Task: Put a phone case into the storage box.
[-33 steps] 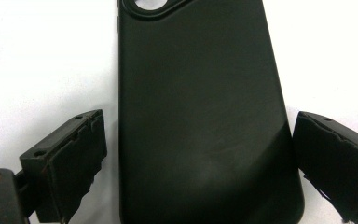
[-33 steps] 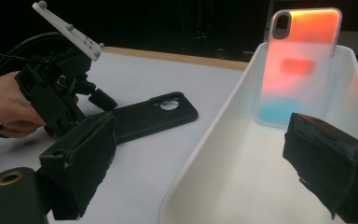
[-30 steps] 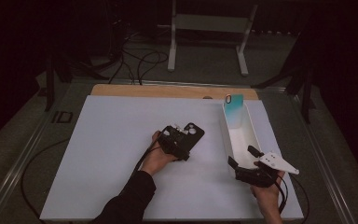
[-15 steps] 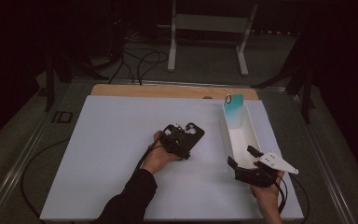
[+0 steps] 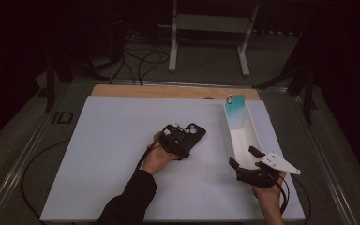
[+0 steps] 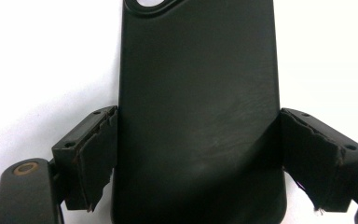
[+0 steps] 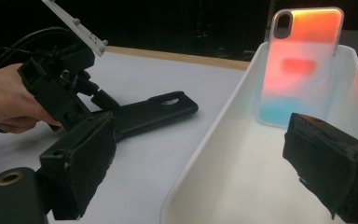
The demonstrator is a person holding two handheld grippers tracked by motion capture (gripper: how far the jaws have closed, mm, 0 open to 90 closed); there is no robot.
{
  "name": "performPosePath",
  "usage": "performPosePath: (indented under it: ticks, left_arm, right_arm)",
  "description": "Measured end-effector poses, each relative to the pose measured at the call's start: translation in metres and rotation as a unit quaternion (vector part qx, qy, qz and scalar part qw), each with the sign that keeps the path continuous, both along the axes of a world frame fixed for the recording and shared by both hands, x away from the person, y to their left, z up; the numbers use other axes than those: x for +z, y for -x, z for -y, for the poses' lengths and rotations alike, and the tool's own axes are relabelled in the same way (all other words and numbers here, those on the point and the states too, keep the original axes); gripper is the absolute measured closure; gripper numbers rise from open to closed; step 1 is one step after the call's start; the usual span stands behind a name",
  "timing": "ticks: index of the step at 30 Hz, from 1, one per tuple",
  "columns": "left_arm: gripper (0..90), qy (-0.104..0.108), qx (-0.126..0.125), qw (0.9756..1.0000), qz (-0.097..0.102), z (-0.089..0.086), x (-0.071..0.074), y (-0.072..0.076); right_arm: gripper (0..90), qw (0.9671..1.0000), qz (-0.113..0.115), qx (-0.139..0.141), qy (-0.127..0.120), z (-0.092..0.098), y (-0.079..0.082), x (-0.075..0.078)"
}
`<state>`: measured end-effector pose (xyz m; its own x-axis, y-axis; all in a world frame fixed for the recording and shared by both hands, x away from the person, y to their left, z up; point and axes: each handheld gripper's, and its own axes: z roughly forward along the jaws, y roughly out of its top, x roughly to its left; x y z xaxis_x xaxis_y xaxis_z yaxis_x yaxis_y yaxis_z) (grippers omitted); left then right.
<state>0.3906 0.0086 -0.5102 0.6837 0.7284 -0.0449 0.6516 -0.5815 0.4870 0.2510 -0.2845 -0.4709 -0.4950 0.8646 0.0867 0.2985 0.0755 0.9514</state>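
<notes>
A black phone case [image 5: 195, 132] lies flat on the white board. My left gripper [image 5: 178, 138] reaches onto its near end. In the left gripper view the case [image 6: 196, 84] sits between the jaws of the left gripper [image 6: 198, 149]; they have just been closing, and both pads touch its long edges. A white oblong tray [image 5: 258, 137] stands to the right, with an orange-to-teal phone case [image 5: 235, 110] leaning upright against its far wall. My right gripper [image 5: 243, 157] is open at the tray's near end. In the right gripper view the tray's left wall [image 7: 214, 135] runs between its jaws [image 7: 205, 154].
A wooden strip [image 5: 168, 91] runs along the board's far edge. A white metal stand [image 5: 211, 28] and loose cables [image 5: 140, 61] lie on the dark floor beyond. Each gripper trails a cable toward the near edge.
</notes>
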Motion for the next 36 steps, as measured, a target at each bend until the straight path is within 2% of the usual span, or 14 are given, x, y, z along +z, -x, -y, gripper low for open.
performPosePath:
  ticks: [4, 8, 10, 16, 19, 21, 22, 25, 27, 28, 29, 33, 34, 36]
  left_arm:
    - [15.9, 0.002, 0.004, 1.0000, 0.001, -0.004, 0.000, 0.002]
    - [15.8, 0.015, 0.010, 0.9998, 0.009, -0.012, 0.004, 0.005]
    - [15.8, 0.030, 0.012, 0.9994, 0.013, -0.018, 0.007, 0.008]
    - [15.6, 0.054, 0.017, 0.9977, 0.038, -0.028, 0.019, 0.015]
    - [15.6, 0.062, 0.015, 0.9967, 0.050, -0.033, 0.026, 0.020]
    - [15.6, 0.061, 0.011, 0.9960, 0.065, -0.036, 0.032, 0.025]
    - [15.5, 0.061, 0.011, 0.9960, 0.065, -0.036, 0.032, 0.025]
    - [15.5, 0.067, 0.005, 0.9938, 0.088, -0.042, 0.042, 0.035]
    - [15.5, 0.074, 0.001, 0.9923, 0.099, -0.044, 0.045, 0.039]
    - [15.5, 0.074, 0.001, 0.9923, 0.099, -0.044, 0.045, 0.039]
    - [15.4, 0.078, -0.011, 0.9899, 0.118, -0.048, 0.050, 0.045]
    - [15.4, 0.078, -0.011, 0.9899, 0.118, -0.048, 0.050, 0.045]
    - [15.3, 0.093, -0.029, 0.9862, 0.134, -0.057, 0.052, 0.053]
    - [15.3, 0.098, -0.035, 0.9849, 0.139, -0.059, 0.054, 0.056]
  right_arm:
    - [9.2, 1.0000, -0.002, -0.001, -0.002, 0.000, 0.000, 0.001]
    - [9.2, 0.9999, -0.007, 0.003, 0.006, -0.001, -0.001, 0.002]
    - [9.2, 0.9999, -0.012, 0.007, 0.008, -0.002, -0.002, 0.004]
    - [9.1, 0.9996, -0.020, 0.018, 0.010, -0.003, -0.005, 0.008]
    - [9.1, 0.9994, -0.023, 0.023, 0.014, -0.004, -0.006, 0.010]
    - [9.0, 0.9992, -0.026, 0.027, 0.016, -0.006, -0.008, 0.012]
    - [9.0, 0.9992, -0.026, 0.027, 0.016, -0.006, -0.008, 0.012]
    - [9.1, 0.9983, -0.034, 0.044, 0.016, -0.009, -0.012, 0.015]
    - [9.1, 0.9976, -0.042, 0.053, 0.016, -0.012, -0.016, 0.016]
    - [9.1, 0.9976, -0.042, 0.053, 0.016, -0.012, -0.016, 0.016]
    - [9.1, 0.9961, -0.051, 0.070, 0.017, -0.016, -0.021, 0.018]
    - [9.1, 0.9960, -0.052, 0.071, 0.015, -0.017, -0.022, 0.019]
    - [9.1, 0.9951, -0.056, 0.080, 0.014, -0.024, -0.029, 0.025]
    - [9.1, 0.9944, -0.059, 0.087, 0.017, -0.028, -0.032, 0.029]
